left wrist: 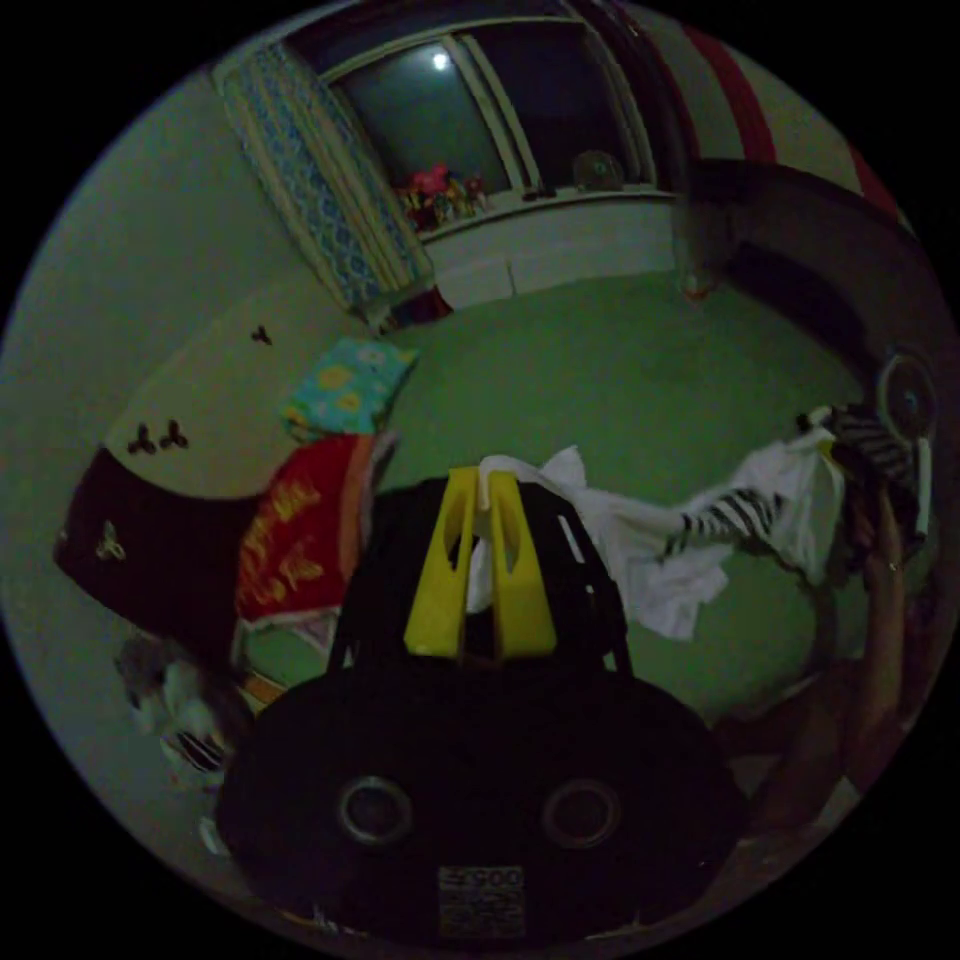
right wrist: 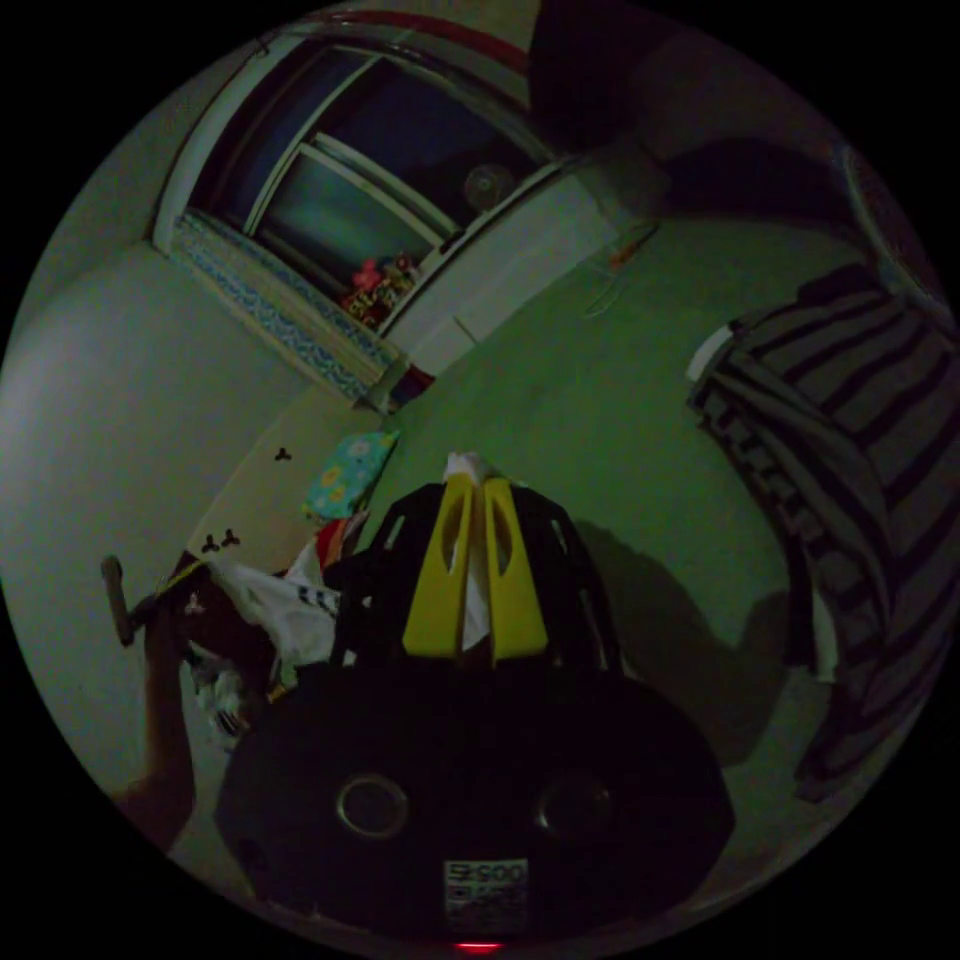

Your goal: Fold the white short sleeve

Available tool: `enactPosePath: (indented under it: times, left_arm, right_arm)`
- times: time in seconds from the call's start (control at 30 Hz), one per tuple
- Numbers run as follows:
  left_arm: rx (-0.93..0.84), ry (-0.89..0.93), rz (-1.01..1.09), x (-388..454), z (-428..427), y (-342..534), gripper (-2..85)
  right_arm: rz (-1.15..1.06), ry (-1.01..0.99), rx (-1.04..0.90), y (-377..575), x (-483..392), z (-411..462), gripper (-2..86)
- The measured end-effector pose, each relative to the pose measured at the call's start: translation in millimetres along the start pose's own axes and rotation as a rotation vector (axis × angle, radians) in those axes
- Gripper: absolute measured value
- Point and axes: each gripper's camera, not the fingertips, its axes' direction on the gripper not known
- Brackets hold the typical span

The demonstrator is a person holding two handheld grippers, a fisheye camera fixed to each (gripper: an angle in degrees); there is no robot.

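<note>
**Shirt held up between both grippers**

Left gripper [left wrist: 482, 478]: yellow fingers [left wrist: 520, 560] nearly shut, white cloth pinched between them. The shirt [left wrist: 655, 560], white w/ black-striped parts, stretches from there across the green floor [left wrist: 620, 370] to the other gripper at the view's far edge, sagging mid-span. Right gripper [right wrist: 470, 482]: fingers [right wrist: 512, 570] close together, a bit of white cloth sticking out at the tips. Window [left wrist: 470, 100], patterned curtain [left wrist: 310, 180] and bright pillows [left wrist: 345, 385] lie beyond. Dim light.
</note>
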Motion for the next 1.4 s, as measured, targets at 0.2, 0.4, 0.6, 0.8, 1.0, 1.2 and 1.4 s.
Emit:
enactPosePath:
  times: [0.2,0.4,0.6,0.8,1.0,1.2,1.4]
  left_arm:
    - [0.027,-0.014,-0.033,-4.8,25.3,-106.4,2.3]
    - [-0.052,0.073,-0.109,6.3,92.3,-171.1,4.9]
    - [-0.139,0.317,-0.156,14.9,159.9,-172.8,15.6]
    - [-0.301,0.511,0.066,57.4,196.7,-116.0,19.7]
    - [-0.461,0.58,0.141,95.1,230.6,-43.8,22.3]
    - [-0.488,0.411,0.062,99.6,268.5,-30.5,16.1]
    - [-0.481,0.358,0.043,82.3,259.8,-37.9,4.6]
  right_arm:
    - [0.017,0.089,0.066,-4.2,5.3,-21.6,-0.9]
    - [0.035,0.25,0.094,-9.8,12.1,-33.9,-0.9]
    - [-0.026,0.372,0.052,-12.1,4.0,-25.7,-0.9]
    - [-0.003,0.314,0.046,-8.9,1.2,-25.7,-0.9]
    - [-0.01,0.279,0.036,-2.5,-10.4,-20.1,-0.9]
    - [-0.049,0.29,0.019,0.4,-23.6,-9.1,-0.8]
    - [-0.057,0.328,0.013,-4.0,-25.9,-2.2,-0.8]
